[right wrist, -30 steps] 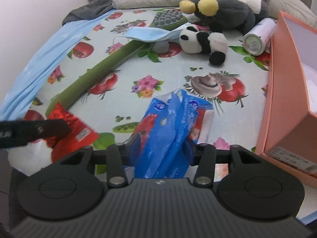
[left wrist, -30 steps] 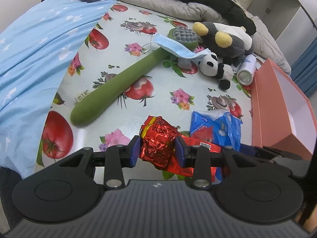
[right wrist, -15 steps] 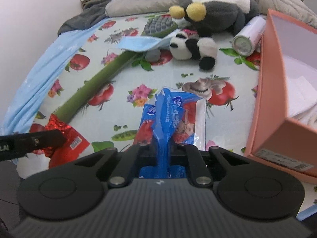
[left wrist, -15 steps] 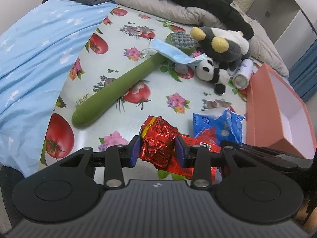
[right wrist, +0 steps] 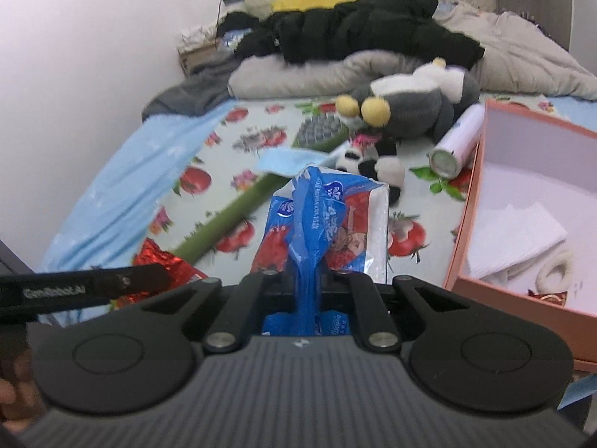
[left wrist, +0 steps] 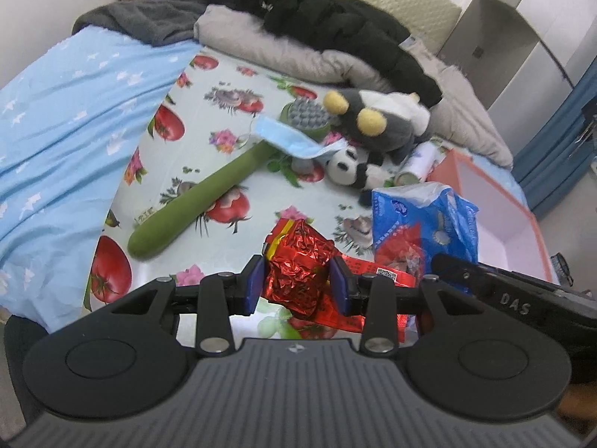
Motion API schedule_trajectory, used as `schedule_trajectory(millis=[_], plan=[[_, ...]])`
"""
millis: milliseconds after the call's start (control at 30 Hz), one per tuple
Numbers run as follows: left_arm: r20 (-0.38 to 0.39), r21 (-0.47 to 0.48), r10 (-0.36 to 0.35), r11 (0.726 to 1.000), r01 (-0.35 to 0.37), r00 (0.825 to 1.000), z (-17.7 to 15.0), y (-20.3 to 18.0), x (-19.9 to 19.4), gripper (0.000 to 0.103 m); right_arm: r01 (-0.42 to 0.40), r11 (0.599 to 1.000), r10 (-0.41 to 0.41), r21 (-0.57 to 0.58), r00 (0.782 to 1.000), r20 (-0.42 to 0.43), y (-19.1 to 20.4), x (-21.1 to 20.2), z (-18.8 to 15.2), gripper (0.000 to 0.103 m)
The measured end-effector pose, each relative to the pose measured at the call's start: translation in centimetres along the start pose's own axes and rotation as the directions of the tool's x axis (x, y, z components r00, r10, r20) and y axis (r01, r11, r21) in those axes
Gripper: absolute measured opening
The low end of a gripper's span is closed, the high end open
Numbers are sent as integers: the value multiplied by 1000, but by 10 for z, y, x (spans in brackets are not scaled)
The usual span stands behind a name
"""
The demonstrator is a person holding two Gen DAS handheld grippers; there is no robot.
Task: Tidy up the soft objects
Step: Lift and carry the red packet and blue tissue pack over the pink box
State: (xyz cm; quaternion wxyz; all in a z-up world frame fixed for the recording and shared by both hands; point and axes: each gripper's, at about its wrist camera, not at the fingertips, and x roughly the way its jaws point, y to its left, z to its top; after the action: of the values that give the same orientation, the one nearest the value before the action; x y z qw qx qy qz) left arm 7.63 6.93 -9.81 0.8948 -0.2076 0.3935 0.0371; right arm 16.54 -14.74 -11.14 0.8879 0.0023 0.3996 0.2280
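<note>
My left gripper [left wrist: 297, 286] is shut on a crinkled red foil packet [left wrist: 298, 261], held up off the bed. My right gripper [right wrist: 306, 280] is shut on a blue and white plastic pack [right wrist: 324, 220], pinching a fold of its wrapper; the same pack [left wrist: 425, 224] shows at right in the left wrist view. The red packet [right wrist: 160, 261] appears at the left of the right wrist view. On the fruit-print cloth [left wrist: 224, 142] lie a long green massage stick [left wrist: 209, 201], a blue face mask [left wrist: 294, 138], a small panda plush [left wrist: 350, 166] and a grey plush [left wrist: 377, 119].
An open pink box [right wrist: 522, 201] with white items inside stands at the right. A white spray can [right wrist: 455, 145] lies beside it. Grey and black clothing [left wrist: 335, 37] is piled at the head of the bed. A light blue sheet [left wrist: 67, 112] covers the left side.
Both grippers have risen, lifting their packets off the cloth. The right gripper's jaws closed from loosely around the blue pack to pinching its wrapper. The left grip is unchanged.
</note>
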Motion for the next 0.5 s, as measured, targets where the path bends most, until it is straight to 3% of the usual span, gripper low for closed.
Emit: schedule_trajectory(millis=[500], plan=[[118, 52, -56, 997, 50, 991, 4, -29, -55, 44, -23, 1000, 23, -7, 988, 150, 7, -84, 23, 11]])
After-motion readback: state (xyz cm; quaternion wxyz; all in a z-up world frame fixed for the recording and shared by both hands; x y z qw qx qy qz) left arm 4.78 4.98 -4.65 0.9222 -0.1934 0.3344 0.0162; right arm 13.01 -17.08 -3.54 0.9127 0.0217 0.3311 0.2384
